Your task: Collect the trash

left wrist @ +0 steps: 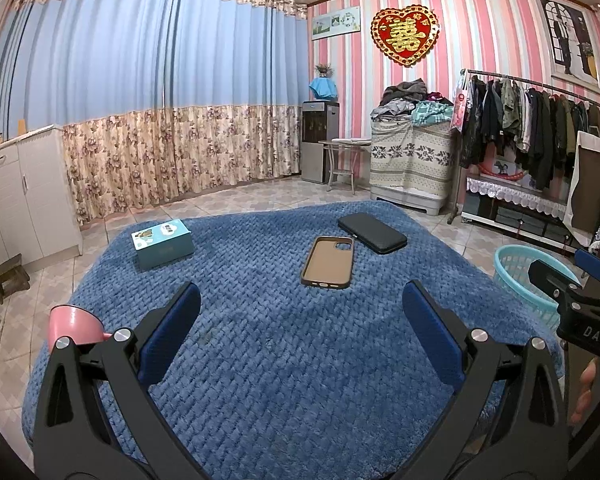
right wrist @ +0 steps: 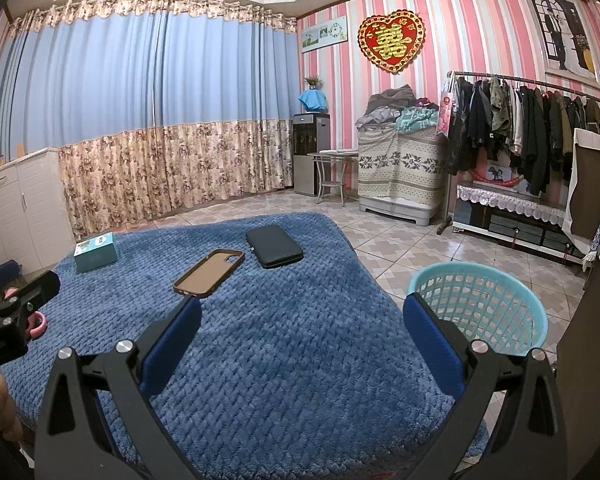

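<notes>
A brown phone case [left wrist: 327, 262] lies open side up on the blue blanket [left wrist: 260, 360], with a black wallet-like case [left wrist: 372, 233] just behind it and a teal box [left wrist: 162, 243] at the far left. A pink funnel [left wrist: 70, 326] sits at the blanket's left edge. A teal mesh basket [right wrist: 480, 304] stands on the floor to the right of the blanket. My left gripper [left wrist: 300, 312] is open and empty above the blanket. My right gripper [right wrist: 300, 320] is open and empty, with the basket by its right finger. The phone case [right wrist: 209, 273], black case [right wrist: 274, 246] and box [right wrist: 96, 258] also show in the right wrist view.
White cabinets [left wrist: 20, 196] stand at the left. A clothes rack [left wrist: 540, 120], a covered machine with piled clothes [left wrist: 412, 160], a small stool [left wrist: 340, 164] and a water dispenser [left wrist: 320, 140] line the far wall. Tiled floor [right wrist: 420, 240] surrounds the blanket.
</notes>
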Tool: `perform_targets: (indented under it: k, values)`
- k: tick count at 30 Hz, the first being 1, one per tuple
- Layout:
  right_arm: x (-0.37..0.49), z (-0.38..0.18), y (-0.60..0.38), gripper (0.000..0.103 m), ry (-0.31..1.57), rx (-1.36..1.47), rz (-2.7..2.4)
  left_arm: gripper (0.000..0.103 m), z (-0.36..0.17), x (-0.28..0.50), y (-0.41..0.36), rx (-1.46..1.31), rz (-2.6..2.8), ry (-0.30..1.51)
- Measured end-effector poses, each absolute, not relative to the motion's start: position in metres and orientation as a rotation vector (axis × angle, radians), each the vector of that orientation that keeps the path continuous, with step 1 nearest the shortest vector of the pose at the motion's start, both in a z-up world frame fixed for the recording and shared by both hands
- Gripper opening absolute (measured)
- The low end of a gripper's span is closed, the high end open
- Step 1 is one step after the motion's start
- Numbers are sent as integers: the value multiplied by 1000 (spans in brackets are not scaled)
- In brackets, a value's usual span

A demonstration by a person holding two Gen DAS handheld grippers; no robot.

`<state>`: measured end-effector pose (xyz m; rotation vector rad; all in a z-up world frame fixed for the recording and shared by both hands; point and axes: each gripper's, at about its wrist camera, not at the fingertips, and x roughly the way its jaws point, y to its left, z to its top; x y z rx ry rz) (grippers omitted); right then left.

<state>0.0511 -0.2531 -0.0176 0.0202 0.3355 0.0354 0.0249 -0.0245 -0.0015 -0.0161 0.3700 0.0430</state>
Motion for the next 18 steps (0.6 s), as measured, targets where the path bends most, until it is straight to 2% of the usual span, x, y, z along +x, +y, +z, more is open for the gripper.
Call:
perform_targets:
  k: [18]
  values:
    - [51,-17,-254,99,334,19,34,98,2,29,-20,-10,42,361]
